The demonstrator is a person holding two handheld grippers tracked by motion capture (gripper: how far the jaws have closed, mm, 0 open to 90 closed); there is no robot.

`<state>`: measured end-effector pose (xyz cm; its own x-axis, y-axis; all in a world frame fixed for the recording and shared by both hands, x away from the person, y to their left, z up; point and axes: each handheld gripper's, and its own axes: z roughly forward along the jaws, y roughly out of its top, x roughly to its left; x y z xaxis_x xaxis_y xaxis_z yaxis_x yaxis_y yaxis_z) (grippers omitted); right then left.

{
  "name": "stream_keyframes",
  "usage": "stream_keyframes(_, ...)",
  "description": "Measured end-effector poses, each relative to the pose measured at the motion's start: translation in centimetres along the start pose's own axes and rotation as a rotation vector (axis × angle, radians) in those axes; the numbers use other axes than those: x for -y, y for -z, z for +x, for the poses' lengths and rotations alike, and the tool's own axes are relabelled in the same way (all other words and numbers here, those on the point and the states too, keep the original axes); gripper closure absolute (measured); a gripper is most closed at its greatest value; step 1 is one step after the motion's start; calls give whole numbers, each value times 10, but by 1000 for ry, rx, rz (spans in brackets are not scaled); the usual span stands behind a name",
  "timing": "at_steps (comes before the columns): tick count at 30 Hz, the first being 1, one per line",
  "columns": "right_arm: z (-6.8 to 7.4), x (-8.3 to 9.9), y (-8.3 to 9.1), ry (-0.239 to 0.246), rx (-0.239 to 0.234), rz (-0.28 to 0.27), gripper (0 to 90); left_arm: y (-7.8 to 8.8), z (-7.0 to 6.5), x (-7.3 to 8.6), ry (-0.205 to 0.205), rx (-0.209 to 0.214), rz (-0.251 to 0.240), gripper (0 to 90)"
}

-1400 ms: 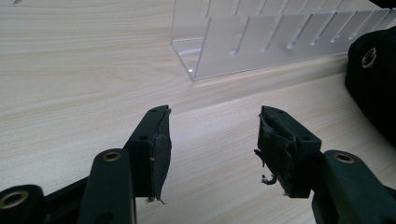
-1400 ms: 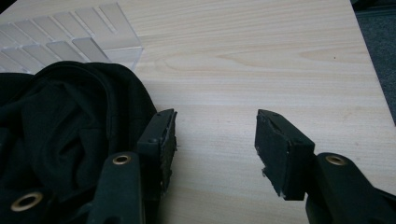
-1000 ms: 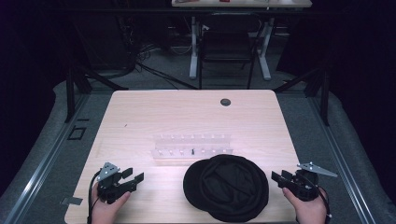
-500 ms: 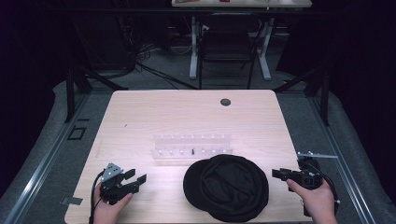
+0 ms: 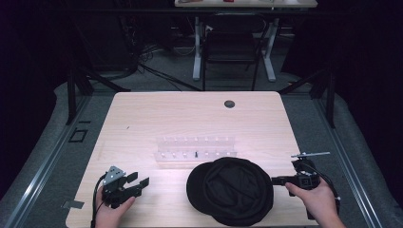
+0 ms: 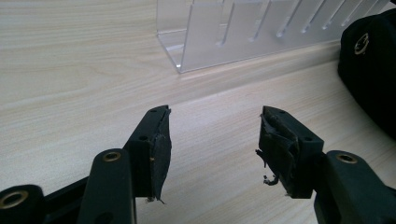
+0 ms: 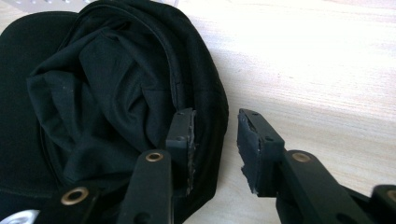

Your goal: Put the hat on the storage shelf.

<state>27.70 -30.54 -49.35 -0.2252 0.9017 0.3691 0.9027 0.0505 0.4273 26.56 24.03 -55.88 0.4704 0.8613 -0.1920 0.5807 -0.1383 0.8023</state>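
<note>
Right now the black cap point(image 5: 231, 190) lies upside down at the near edge of the counter point(image 5: 190, 118), just in front of a clear plastic rack point(image 5: 196, 148). The right tongs point(image 5: 274, 180) are at the cap's right rim, pointing left across the counter toward it. In the right gripper view the jaws straddle that rim: one pad sits over the inner lining, the other outside above bare wood, with the rim of the cap point(image 7: 116, 93) in the gap. The jaws have just been closing and stand half-narrowed, yet a gap shows on the outer side, so the pads do not appear to press the fabric yet.

The left tongs point(image 5: 137, 180) rest well apart from the cap, on its left, jaws wide and empty; their own view point(image 6: 212, 135) shows bare counter between the pads, with the rack ahead and the cap off to the right.

So the right hand is plainly the nearer one. The grip likely turns on the rim running crosswise between the pads, so closing further should pinch it.
</note>
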Motion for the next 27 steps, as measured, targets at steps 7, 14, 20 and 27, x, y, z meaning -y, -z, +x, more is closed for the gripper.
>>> stream_keyframes(7, 1, -2, -10, -8, 12, 49, 683, -1, 0, 0, 0, 0, 1, 438)
stream_keyframes(14, -1, -4, -15, -29, 8, 87, 736, -1, 0, 0, 2, -1, 2, 437)
stream_keyframes(20, -2, -7, -18, -45, -7, 104, 750, -1, 0, 0, 1, -2, 2, 438)
stream_keyframes(27, -1, -6, -23, -47, -11, 163, 749, -1, 0, 0, 1, -3, 3, 438)
